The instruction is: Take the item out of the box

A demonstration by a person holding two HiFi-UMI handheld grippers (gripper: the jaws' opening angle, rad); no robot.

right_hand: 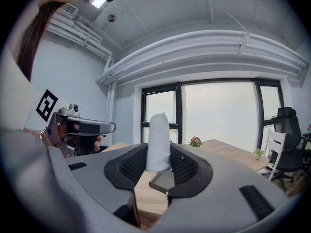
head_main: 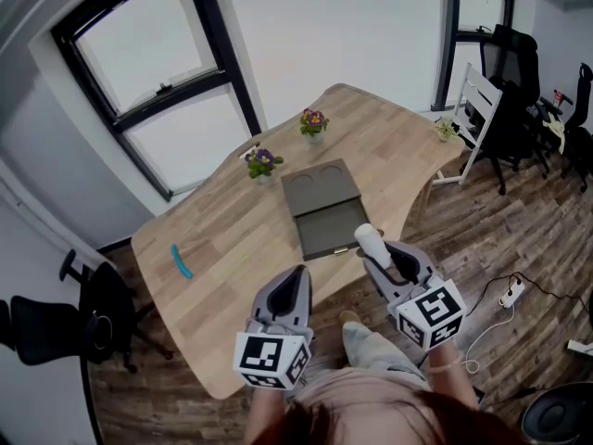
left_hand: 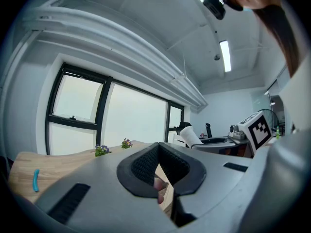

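Observation:
A flat grey box (head_main: 326,222) lies open on the wooden table (head_main: 232,248), its lid (head_main: 319,184) folded back with two round recesses. My right gripper (head_main: 382,256) is raised over the box's near right corner and is shut on a white roll (head_main: 367,239). In the right gripper view the roll (right_hand: 158,142) stands upright between the pads of the gripper (right_hand: 158,160), with the box (right_hand: 163,181) below. My left gripper (head_main: 295,284) hovers at the table's front edge, jaws together and holding nothing. In the left gripper view its tips (left_hand: 159,152) meet.
Two small potted flowers (head_main: 263,162) (head_main: 314,121) stand behind the box. A blue object (head_main: 181,261) lies on the table's left part. A white chair (head_main: 477,109) and black office chairs (head_main: 519,72) are at the right. A power strip (head_main: 511,293) lies on the floor.

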